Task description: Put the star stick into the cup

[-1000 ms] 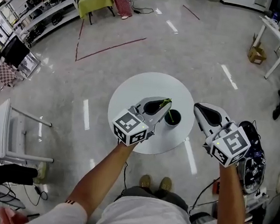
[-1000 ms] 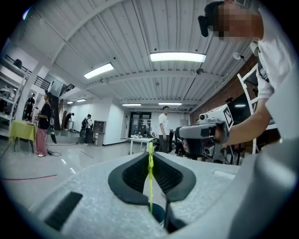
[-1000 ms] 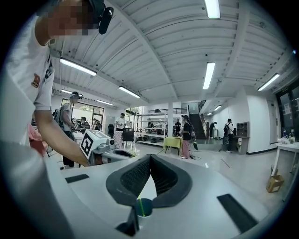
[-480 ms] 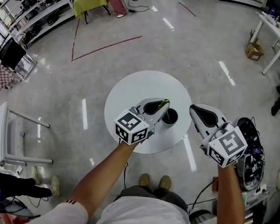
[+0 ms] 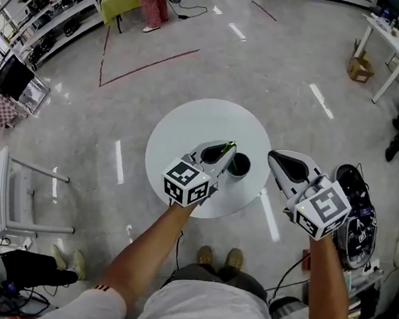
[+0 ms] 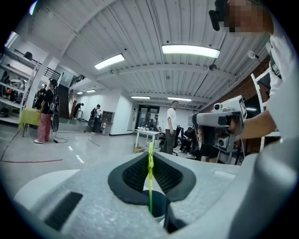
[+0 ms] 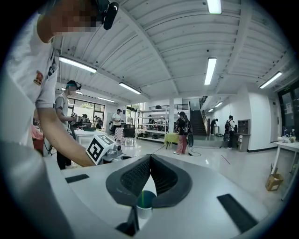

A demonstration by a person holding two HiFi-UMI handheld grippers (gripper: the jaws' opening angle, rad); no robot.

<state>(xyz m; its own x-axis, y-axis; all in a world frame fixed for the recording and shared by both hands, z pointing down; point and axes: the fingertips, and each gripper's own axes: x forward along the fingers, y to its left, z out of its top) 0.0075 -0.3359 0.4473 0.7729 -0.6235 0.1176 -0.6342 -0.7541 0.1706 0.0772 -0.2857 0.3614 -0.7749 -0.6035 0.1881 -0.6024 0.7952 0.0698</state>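
A thin green star stick (image 6: 150,182) stands nearly upright, pinched between the tips of my left gripper (image 6: 150,156), which is shut on it. Its lower end dips into the dark cup (image 6: 158,207) right below the jaws. In the head view the cup (image 5: 239,167) stands right of centre on the round white table (image 5: 188,129), with the left gripper (image 5: 225,150) at its left rim and only the stick's green tip (image 5: 231,147) showing. My right gripper (image 5: 274,157) hovers off the table's right edge, shut and empty. Its own view looks at the cup (image 7: 145,201) past the right gripper's tips (image 7: 150,158).
The table stands on a glossy grey floor. A white desk (image 5: 3,190) is at the left, shelves (image 5: 52,10) at the far left, a white table with a box (image 5: 390,55) at the far right. People stand in the hall's background.
The left gripper has shifted slightly toward the cup and the stick has come from a slant to nearly upright, with less of it showing above the cup. The right gripper has barely moved.
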